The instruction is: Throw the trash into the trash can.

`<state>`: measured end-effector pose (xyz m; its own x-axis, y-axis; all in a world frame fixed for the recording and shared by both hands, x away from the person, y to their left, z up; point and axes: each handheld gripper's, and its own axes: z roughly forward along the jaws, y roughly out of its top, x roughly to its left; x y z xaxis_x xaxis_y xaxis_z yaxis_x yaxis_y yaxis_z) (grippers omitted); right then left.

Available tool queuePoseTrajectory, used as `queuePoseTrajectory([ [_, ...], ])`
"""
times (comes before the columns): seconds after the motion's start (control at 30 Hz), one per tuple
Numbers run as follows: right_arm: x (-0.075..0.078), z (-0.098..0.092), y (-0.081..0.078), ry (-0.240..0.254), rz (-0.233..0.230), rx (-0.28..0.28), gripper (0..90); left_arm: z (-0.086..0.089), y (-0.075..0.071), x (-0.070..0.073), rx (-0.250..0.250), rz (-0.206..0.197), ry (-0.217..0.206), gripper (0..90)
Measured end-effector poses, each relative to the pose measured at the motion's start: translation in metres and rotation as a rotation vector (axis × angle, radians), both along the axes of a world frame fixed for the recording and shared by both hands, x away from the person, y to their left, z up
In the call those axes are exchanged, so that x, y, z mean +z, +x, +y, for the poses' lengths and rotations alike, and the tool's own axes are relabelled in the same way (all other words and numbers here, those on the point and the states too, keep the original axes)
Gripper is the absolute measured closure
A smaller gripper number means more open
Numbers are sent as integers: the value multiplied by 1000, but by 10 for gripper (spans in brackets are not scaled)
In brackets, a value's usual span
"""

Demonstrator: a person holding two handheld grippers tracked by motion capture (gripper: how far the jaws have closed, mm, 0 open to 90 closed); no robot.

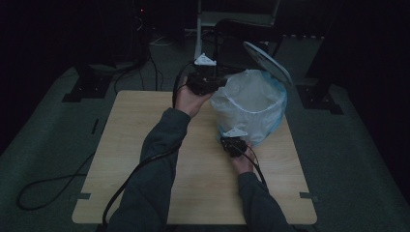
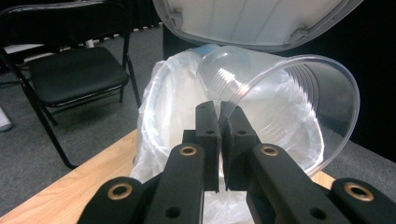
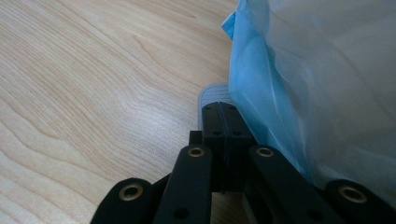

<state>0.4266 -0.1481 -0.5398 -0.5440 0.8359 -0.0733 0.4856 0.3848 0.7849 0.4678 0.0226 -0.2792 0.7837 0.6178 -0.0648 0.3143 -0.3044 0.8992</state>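
Observation:
A clear plastic cup (image 2: 280, 107) hangs tilted on its side, mouth to the right in the left gripper view, with my left gripper (image 2: 222, 109) shut on its rim wall. It is held over a bin lined with a pale plastic bag (image 1: 251, 104), whose lid (image 1: 268, 60) stands raised. From above, the left gripper (image 1: 220, 83) is at the bin's far-left rim and the cup (image 1: 233, 87) shows faintly there. My right gripper (image 3: 219, 109) is shut with nothing in it, its tips resting on the grey pedal (image 3: 212, 93) at the foot of the blue bin wall (image 3: 252, 93). It sits at the bin's near side (image 1: 233, 140).
The bin stands on the right half of a light wooden table (image 1: 121, 145). A black folding chair (image 2: 74, 70) stands on the grey carpet beyond the table. Cables trail from both grippers along the forearms and onto the floor at the left (image 1: 48, 186).

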Motion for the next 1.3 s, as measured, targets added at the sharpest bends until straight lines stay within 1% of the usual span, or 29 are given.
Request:
queuePoseTrajectory([
  [0.23,0,0,0,1,0,0,900,-5,0,1,-7,-2,8,873],
  [0.87,0,0,0,1,0,1,900,-10,2,-1,-16,14,-11,872],
  [0.97,0,0,0,0,0,1,900,-10,2,-1,-29,17,-19,868],
  [1.0,0,0,0,-1,0,2,900,-9,3,-2,-45,21,-23,834],
  [1.03,0,0,0,-1,0,2,900,-9,3,-2,-53,35,-19,766],
  [1.07,0,0,0,-1,-1,1,900,-9,4,-3,-54,38,-12,718],
  [1.1,0,0,0,-2,-1,2,900,-8,4,-3,-54,40,-20,697],
  [1.17,0,0,0,-1,-1,1,900,-5,4,-2,-50,43,-33,680],
  [1.3,0,0,0,0,-1,1,900,-1,2,1,-43,29,-34,664],
])
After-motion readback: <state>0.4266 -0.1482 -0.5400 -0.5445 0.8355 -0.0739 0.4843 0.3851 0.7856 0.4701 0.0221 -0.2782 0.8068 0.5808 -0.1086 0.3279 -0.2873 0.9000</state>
